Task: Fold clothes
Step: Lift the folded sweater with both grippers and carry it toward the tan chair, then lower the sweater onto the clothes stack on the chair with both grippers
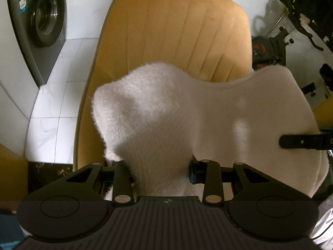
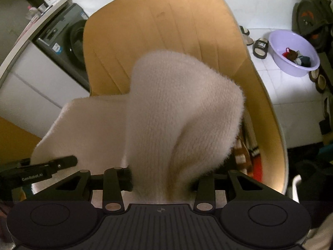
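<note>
While the mustard chair fills the upper field from ten to two o'clock, a fluffy white garment is held spread before it, clear of the seat. One edge is pinched in the left gripper, jaws partly closed on bunched cloth; the other in the right gripper, likewise clamped. A carry toward the seat is judged in hand. Next, lowering flat without slack is called for.
</note>
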`<state>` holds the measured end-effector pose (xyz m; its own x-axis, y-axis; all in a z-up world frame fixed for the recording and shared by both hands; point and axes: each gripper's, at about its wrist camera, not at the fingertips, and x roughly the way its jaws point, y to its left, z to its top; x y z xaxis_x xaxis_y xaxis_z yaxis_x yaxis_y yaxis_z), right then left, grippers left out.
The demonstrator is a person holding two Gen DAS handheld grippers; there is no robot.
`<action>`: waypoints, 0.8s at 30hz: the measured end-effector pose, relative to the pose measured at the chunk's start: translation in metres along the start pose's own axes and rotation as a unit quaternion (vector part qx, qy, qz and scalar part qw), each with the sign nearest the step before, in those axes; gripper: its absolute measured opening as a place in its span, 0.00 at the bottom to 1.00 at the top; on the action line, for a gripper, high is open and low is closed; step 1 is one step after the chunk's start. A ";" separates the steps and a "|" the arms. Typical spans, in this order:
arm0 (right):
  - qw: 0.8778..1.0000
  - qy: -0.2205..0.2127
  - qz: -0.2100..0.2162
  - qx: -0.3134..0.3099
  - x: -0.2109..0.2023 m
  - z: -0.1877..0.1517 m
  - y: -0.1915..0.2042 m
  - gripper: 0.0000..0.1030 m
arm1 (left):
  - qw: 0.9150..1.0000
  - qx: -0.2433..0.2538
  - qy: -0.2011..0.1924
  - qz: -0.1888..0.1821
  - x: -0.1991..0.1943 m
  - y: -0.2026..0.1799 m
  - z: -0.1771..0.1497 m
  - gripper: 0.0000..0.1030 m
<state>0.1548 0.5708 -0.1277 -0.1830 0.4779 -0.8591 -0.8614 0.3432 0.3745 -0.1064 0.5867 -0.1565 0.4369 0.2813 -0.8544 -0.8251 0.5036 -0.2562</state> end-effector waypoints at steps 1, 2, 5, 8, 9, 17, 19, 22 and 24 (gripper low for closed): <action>1.000 0.000 0.003 0.003 0.004 0.007 -0.002 0.35 | 1.000 0.000 0.002 -0.001 0.004 0.002 0.007 0.35; 1.000 0.001 0.004 0.005 0.008 0.013 -0.005 0.35 | 1.000 -0.001 0.005 -0.002 0.008 0.005 0.013 0.35; 1.000 0.007 0.001 0.009 0.026 0.034 -0.017 0.35 | 1.000 -0.009 0.026 -0.005 0.030 0.017 0.031 0.36; 1.000 0.016 -0.006 0.011 0.048 0.053 -0.031 0.36 | 0.999 -0.015 0.048 -0.004 0.057 0.022 0.042 0.36; 1.000 0.020 -0.011 0.011 0.057 0.056 -0.036 0.36 | 0.998 -0.014 0.055 -0.002 0.066 0.023 0.045 0.36; 0.998 0.035 -0.049 -0.012 0.142 0.062 -0.079 0.48 | 0.994 0.005 0.108 0.027 0.142 0.034 0.036 0.58; 0.997 0.034 -0.062 -0.019 0.155 0.064 -0.083 0.63 | 0.991 0.024 0.125 0.042 0.153 0.032 0.031 0.72; 0.997 0.032 -0.063 -0.009 0.149 0.067 -0.086 0.76 | 0.992 0.019 0.119 0.040 0.141 0.033 0.035 0.72; 0.998 0.023 -0.055 -0.004 0.135 0.068 -0.089 0.80 | 0.993 0.030 0.104 0.047 0.121 0.031 0.038 0.72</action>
<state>0.2393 0.6593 -0.2535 -0.1084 0.3998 -0.9102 -0.8810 0.3855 0.2742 -0.0657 0.6673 -0.2509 0.2704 0.1573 -0.9498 -0.8335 0.5319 -0.1493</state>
